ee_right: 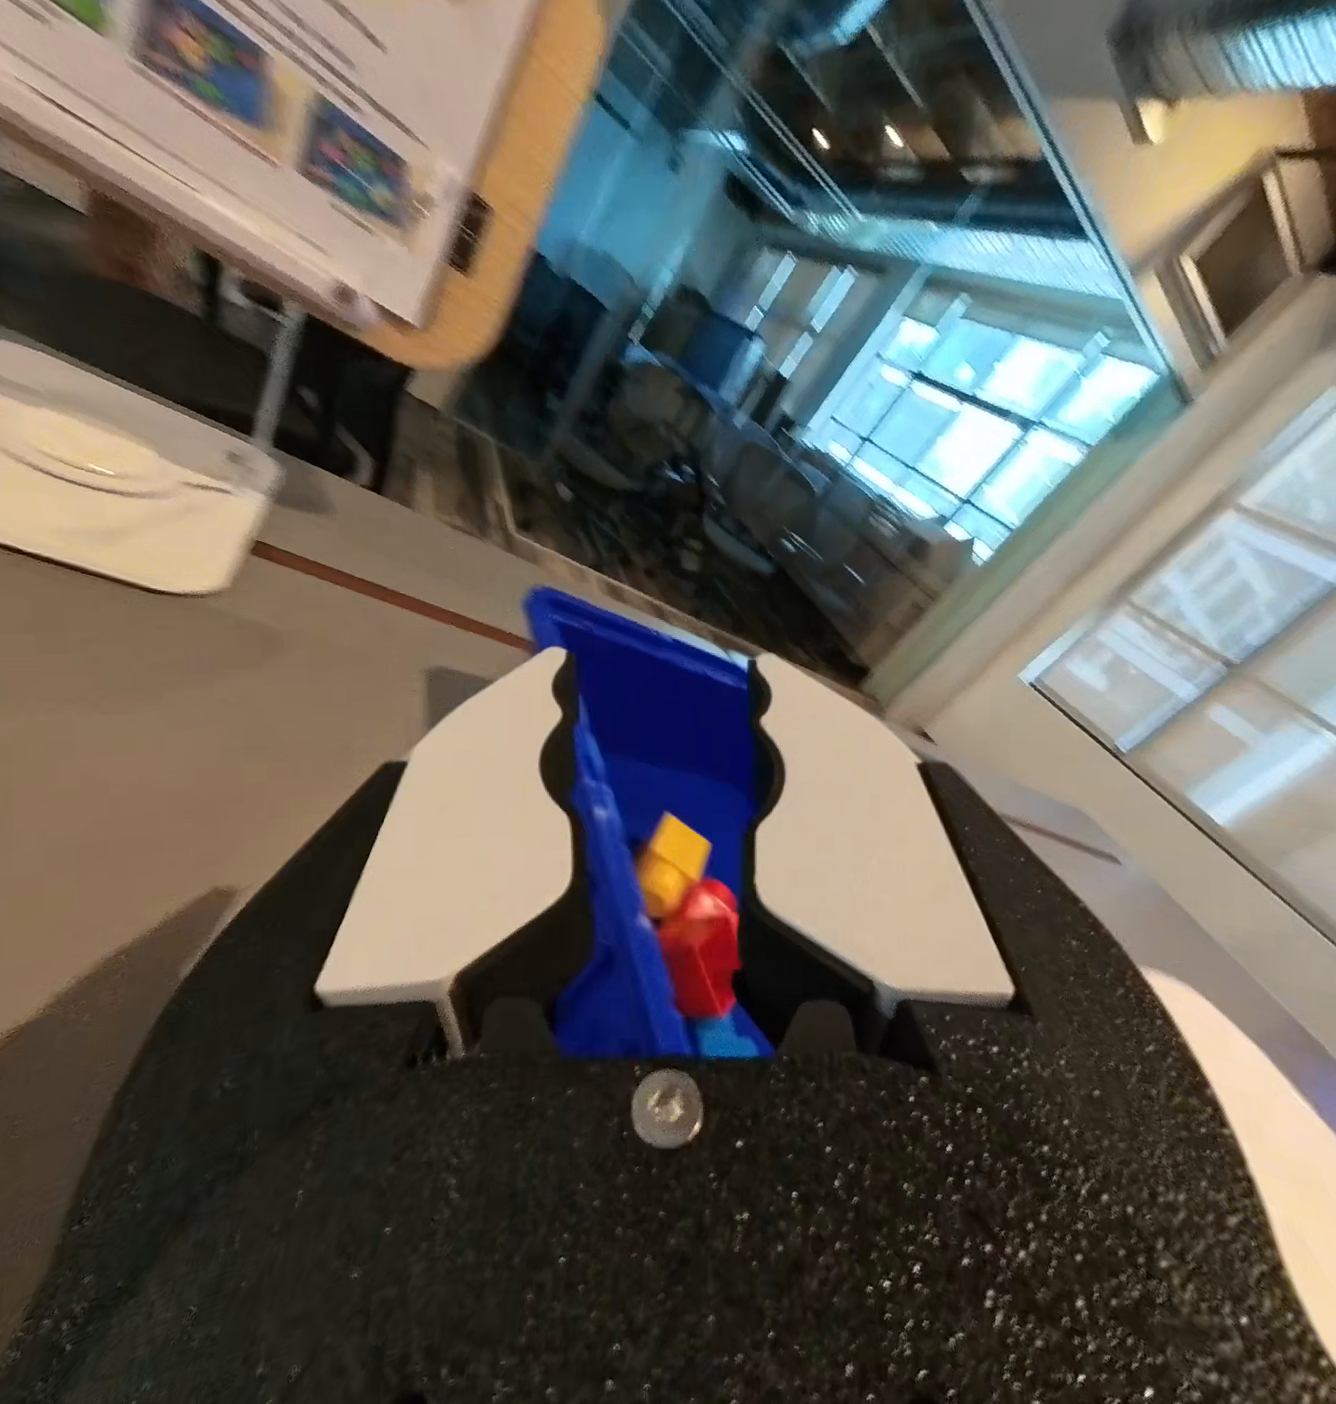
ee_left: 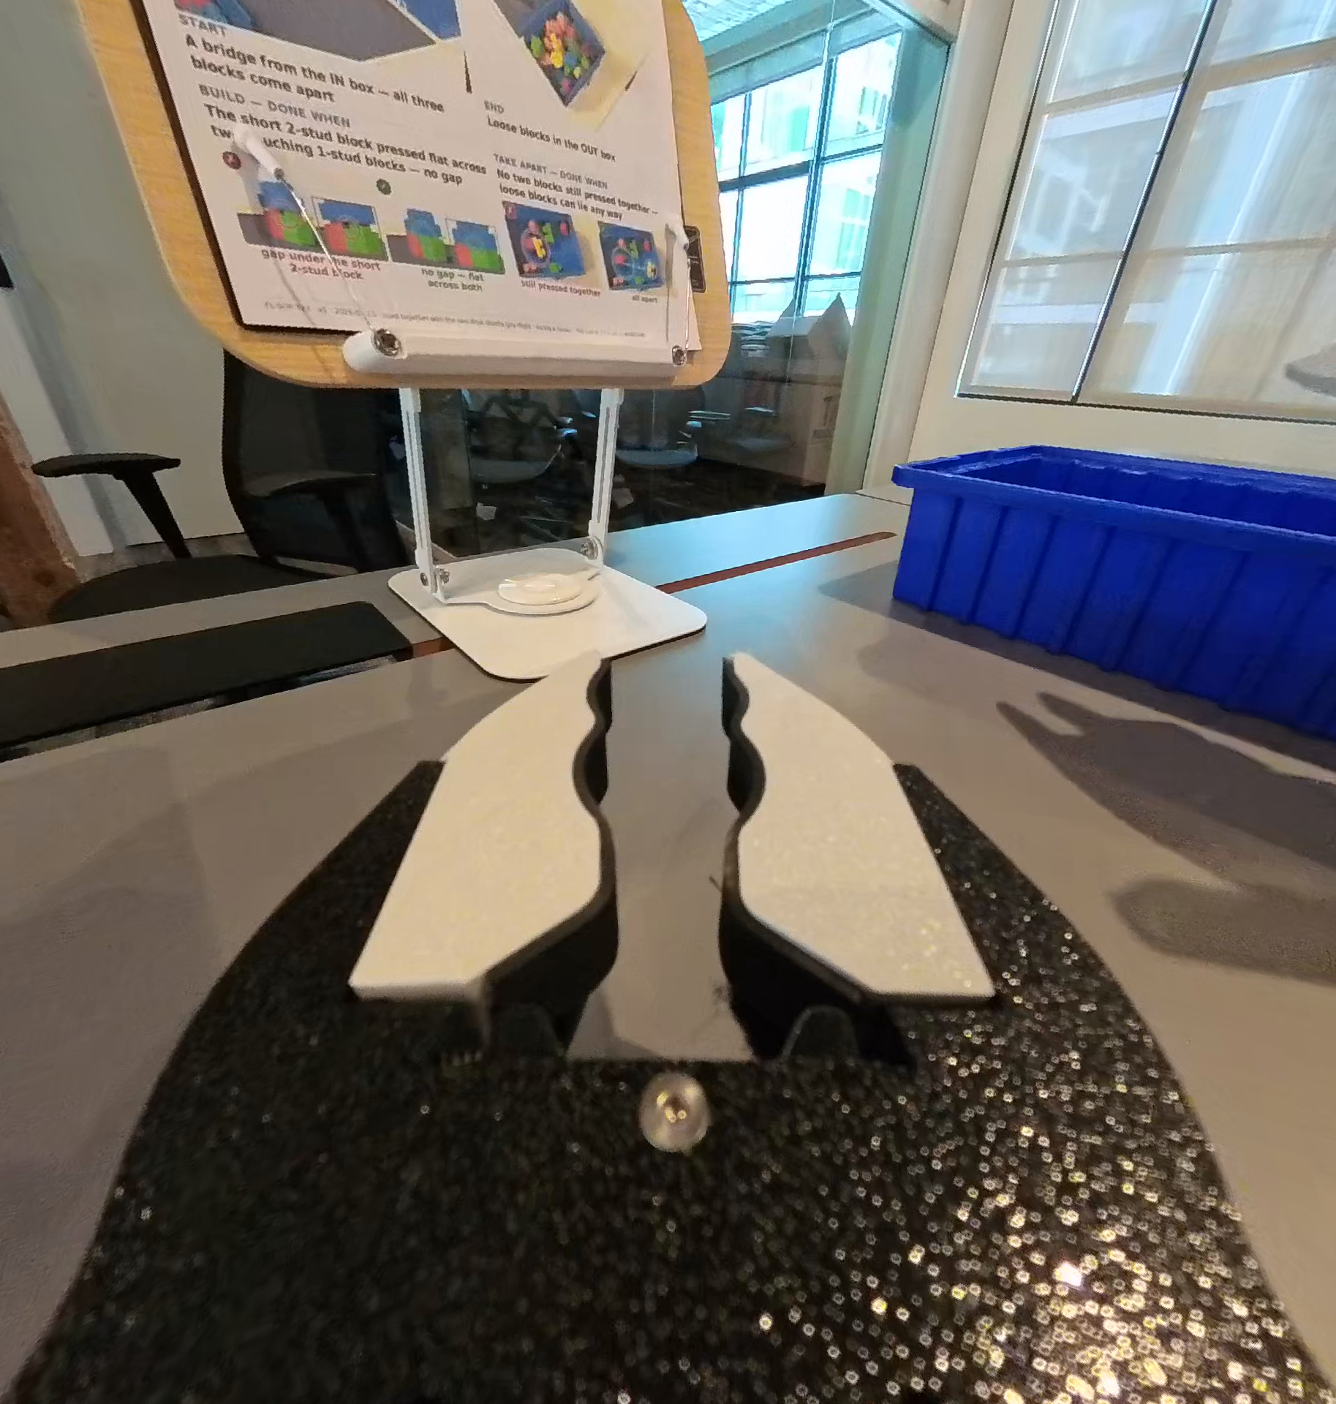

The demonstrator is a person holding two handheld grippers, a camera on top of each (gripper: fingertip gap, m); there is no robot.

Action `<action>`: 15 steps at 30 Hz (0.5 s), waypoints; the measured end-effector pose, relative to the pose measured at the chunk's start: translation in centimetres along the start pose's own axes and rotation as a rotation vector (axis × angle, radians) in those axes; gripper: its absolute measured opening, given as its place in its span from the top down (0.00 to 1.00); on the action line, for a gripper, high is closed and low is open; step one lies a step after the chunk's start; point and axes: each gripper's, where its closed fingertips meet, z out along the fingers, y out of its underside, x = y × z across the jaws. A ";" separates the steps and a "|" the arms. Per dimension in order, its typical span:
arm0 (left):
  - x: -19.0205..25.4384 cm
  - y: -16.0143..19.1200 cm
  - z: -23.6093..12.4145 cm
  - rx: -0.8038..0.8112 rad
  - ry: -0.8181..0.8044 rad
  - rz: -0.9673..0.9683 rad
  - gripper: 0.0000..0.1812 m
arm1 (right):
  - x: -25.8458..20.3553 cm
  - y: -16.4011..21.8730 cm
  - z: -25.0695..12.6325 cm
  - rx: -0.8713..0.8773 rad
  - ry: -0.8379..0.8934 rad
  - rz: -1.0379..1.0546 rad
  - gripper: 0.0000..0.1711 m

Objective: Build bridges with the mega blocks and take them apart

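Left gripper [ee_left: 666, 668]: low over the grey table [ee_left: 193, 836], pointing at the white stand base; its two white fingers [ee_left: 497, 836] are spread with a clear gap between them, and only bare tabletop shows in that gap. It holds nothing.

Right gripper [ee_right: 657, 668]: tilted, above the blue bin; its fingers [ee_right: 459, 851] are parted wide, and nothing is clamped between them.

Blocks: a yellow block [ee_right: 676, 862] and a red block [ee_right: 702, 957] lie inside the bin, seen through the gap of the right gripper. They touch each other and sit against the bin's left wall. The picture is blurred, so I cannot tell whether they are pressed together or only lying side by side. A lighter blue piece [ee_right: 729, 1045] shows just below the red one, perhaps another block.

Bin [ee_left: 1128, 562]: blue, ribbed sides, open top, on the table to the right of the left gripper and well apart from it. Its inside is hidden in the left wrist view.

Stand [ee_left: 547, 608]: white flat base on the table just beyond the left fingertips, with two thin uprights.

Board [ee_left: 437, 175]: wooden, rounded corners, carried on the stand, with a printed sheet of pictures and writing clipped to it.

Behind: an office chair [ee_left: 269, 486], a glass partition and large windows.
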 end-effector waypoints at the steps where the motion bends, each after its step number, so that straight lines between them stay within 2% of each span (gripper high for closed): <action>1: 0.0 0.0 0.0 0.003 0.002 -0.004 0.85 | -1.3 -0.8 -0.1 0.042 -0.058 0.000 0.75; 4: 0.1 -0.5 -0.1 0.043 0.028 -0.026 0.84 | -5.6 -4.0 -1.2 0.186 -0.250 -0.022 0.75; 7: -0.3 -1.1 -0.4 0.097 0.028 -0.063 0.83 | -11.2 -9.2 -4.2 0.336 -0.528 0.023 0.77; 10: -0.9 -1.3 -0.6 0.113 0.028 -0.115 0.83 | -17.8 -16.4 -10.0 0.493 -0.892 0.095 0.81; 12: -1.1 -1.3 -0.6 0.117 0.031 -0.141 0.82 | -22.4 -21.3 -15.9 0.578 -1.190 0.123 0.81; 15: -1.2 -1.4 -0.6 0.124 0.036 -0.154 0.81 | -27.8 -27.5 -23.6 0.629 -1.465 0.081 0.81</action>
